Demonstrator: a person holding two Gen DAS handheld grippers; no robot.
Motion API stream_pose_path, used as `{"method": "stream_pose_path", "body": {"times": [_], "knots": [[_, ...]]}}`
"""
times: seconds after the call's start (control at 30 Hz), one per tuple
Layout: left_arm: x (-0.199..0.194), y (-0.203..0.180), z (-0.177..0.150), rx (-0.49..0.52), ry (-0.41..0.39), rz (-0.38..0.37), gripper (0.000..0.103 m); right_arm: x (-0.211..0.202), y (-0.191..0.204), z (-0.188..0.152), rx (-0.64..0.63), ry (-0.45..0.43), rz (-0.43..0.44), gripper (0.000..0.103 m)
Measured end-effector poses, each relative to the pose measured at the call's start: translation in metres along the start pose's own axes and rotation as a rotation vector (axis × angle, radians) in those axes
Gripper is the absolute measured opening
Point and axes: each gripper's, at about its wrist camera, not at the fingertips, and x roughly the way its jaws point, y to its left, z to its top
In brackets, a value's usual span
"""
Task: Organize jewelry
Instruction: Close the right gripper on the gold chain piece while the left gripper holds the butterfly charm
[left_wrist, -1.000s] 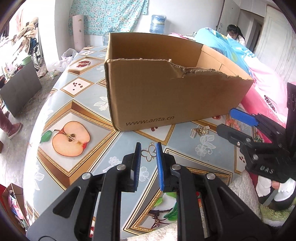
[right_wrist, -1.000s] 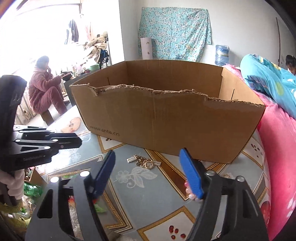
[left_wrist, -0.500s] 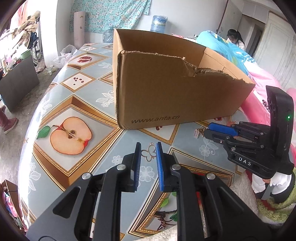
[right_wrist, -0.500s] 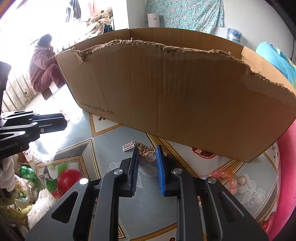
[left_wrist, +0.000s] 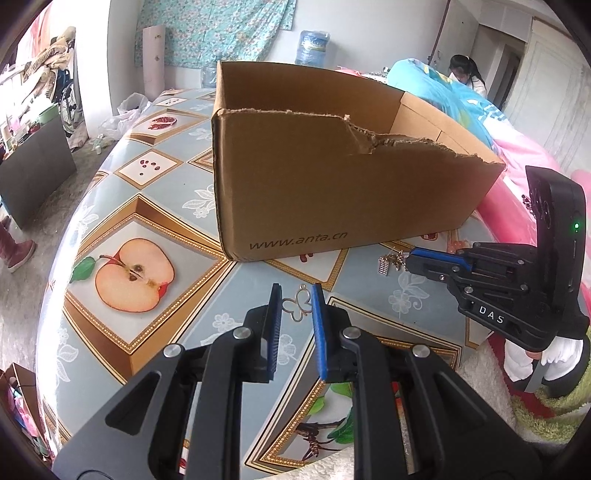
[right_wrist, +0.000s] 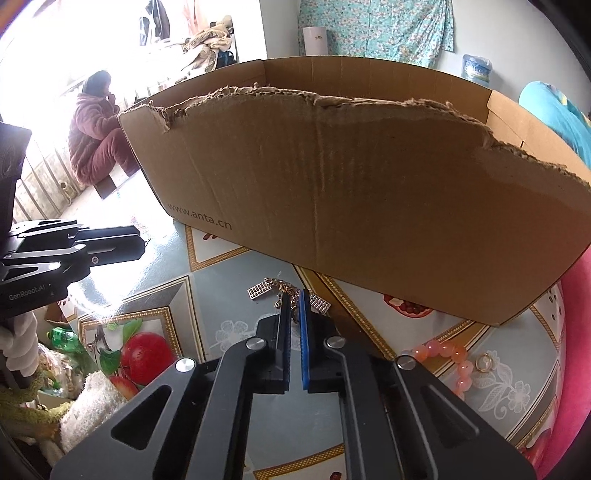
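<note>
My right gripper (right_wrist: 294, 295) is shut on a gold chain with small charms (right_wrist: 280, 290), low on the patterned table just in front of the cardboard box (right_wrist: 369, 203). In the left wrist view the right gripper (left_wrist: 410, 256) comes in from the right, with the chain's charms (left_wrist: 388, 262) hanging out past its tips. Over the table, nearer its front edge, my left gripper (left_wrist: 296, 291) is shut on a thin butterfly-shaped wire charm (left_wrist: 298, 308). From the right wrist view the left gripper (right_wrist: 136, 240) shows at the far left edge.
A pink bead bracelet (right_wrist: 448, 360) and a small ring (right_wrist: 484, 363) lie on the table (left_wrist: 147, 184) to the right of the chain. The open box (left_wrist: 332, 192) has a torn front rim. Pink bedding (left_wrist: 517, 177) borders the table's right side. A person (right_wrist: 96, 136) sits far left.
My right gripper came down toward the table onto the gold chain, and its jaws went from wide open to closed on it. The left gripper kept its grip on the butterfly charm.
</note>
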Motion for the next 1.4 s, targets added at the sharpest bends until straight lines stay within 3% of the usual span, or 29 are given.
{"method": "stream_pose_path", "body": {"times": [0.37, 0.5, 0.57, 0.83, 0.93, 1.07, 1.13, 1.4], "knots": [[-0.007, -0.014, -0.002, 0.033, -0.012, -0.003, 0.015, -0.03, -0.013, -0.012, 0.052, -0.041, 0.011, 0.004], [-0.008, -0.017, -0.003, 0.04, -0.012, -0.006, 0.015, -0.022, -0.016, -0.012, 0.078, -0.016, 0.019, 0.009], [-0.009, -0.017, -0.003, 0.042, -0.013, -0.005, 0.015, -0.018, -0.014, -0.01, 0.075, -0.016, 0.02, 0.017], [-0.01, -0.012, -0.003, 0.03, -0.013, 0.002, 0.015, 0.002, 0.007, -0.003, -0.016, -0.002, -0.028, 0.017], [-0.01, -0.01, -0.003, 0.027, -0.012, 0.0, 0.015, 0.004, 0.01, -0.002, -0.014, 0.001, -0.019, 0.011], [-0.01, -0.008, -0.003, 0.021, -0.013, -0.002, 0.015, 0.004, 0.008, -0.003, 0.006, 0.001, -0.002, 0.009], [-0.01, -0.008, -0.003, 0.022, -0.013, -0.001, 0.015, 0.001, 0.0, -0.004, 0.014, 0.007, 0.003, 0.001], [-0.011, -0.007, -0.003, 0.022, -0.016, 0.001, 0.015, -0.004, -0.004, -0.009, 0.045, 0.014, 0.016, 0.001]]}}
